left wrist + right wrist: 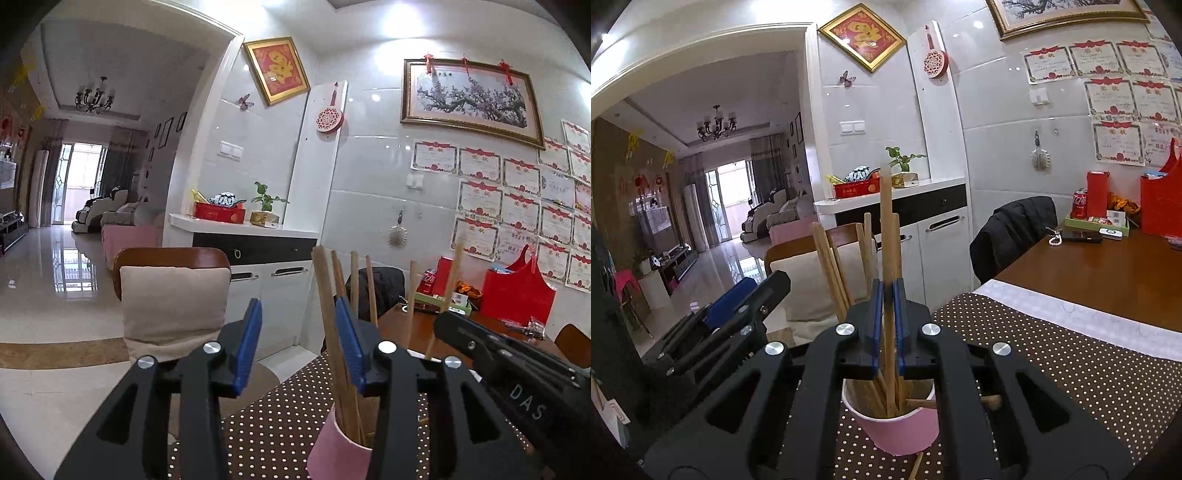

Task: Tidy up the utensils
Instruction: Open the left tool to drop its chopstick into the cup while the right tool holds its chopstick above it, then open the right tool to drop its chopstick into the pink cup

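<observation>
A pink cup (901, 428) stands on the dotted brown placemat (1071, 362) and holds several wooden chopsticks (831, 258). My right gripper (888, 291) is shut on one upright chopstick (886, 229) whose lower end is inside the cup. In the left wrist view the cup (338, 450) sits below my left gripper (299, 314), which is open and empty, with the chopsticks (327, 295) rising just beside its right finger. The right gripper's body shows at the right of the left wrist view (498, 354). Another chopstick (916, 467) lies on the mat by the cup.
A wooden table (1108, 273) carries a red can (1079, 203), red boxes, a phone and a tray at the far right. A cushioned chair (173, 291) and a chair with a black jacket (1012, 229) stand at the table's edge. A white cabinet (923, 221) is behind.
</observation>
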A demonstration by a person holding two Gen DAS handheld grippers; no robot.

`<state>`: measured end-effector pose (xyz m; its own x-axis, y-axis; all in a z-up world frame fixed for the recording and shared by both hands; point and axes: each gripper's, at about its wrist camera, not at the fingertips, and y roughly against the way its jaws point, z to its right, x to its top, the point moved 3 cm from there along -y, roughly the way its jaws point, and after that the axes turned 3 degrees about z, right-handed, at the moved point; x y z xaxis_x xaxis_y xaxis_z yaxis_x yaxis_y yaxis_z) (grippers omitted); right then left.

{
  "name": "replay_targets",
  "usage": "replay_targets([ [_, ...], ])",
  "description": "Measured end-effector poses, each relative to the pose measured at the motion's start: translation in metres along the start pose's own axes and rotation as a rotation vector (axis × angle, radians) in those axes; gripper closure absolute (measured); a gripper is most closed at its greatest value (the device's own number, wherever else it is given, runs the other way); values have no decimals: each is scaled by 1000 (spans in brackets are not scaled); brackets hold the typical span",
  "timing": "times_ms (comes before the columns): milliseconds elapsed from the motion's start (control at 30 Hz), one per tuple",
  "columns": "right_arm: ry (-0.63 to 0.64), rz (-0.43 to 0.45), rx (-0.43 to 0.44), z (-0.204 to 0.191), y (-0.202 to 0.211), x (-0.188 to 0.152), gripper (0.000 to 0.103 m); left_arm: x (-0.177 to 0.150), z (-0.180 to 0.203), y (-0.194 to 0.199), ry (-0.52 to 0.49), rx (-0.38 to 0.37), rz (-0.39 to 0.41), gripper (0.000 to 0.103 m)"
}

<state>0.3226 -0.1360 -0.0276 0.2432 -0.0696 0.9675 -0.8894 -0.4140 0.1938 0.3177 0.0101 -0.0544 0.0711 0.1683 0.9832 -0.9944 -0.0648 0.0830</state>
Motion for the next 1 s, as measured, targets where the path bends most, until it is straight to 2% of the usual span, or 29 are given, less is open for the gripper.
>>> replay_targets([
  [500,-5,9,-12,-3,7,7,93,4,-6,6,-18,42,-21,57],
  [533,-7,10,-11,-2,7,8,86,5,-7,8,-16,41,-22,56],
  [633,-32,27,5,-1,12,10,52,7,-10,11,-13,38,-29,52],
  [767,-69,47,42,1,19,18,52,11,-16,17,-1,45,-35,49],
  [1000,-245,45,188,21,27,30,44,14,-21,30,-14,48,-41,48],
])
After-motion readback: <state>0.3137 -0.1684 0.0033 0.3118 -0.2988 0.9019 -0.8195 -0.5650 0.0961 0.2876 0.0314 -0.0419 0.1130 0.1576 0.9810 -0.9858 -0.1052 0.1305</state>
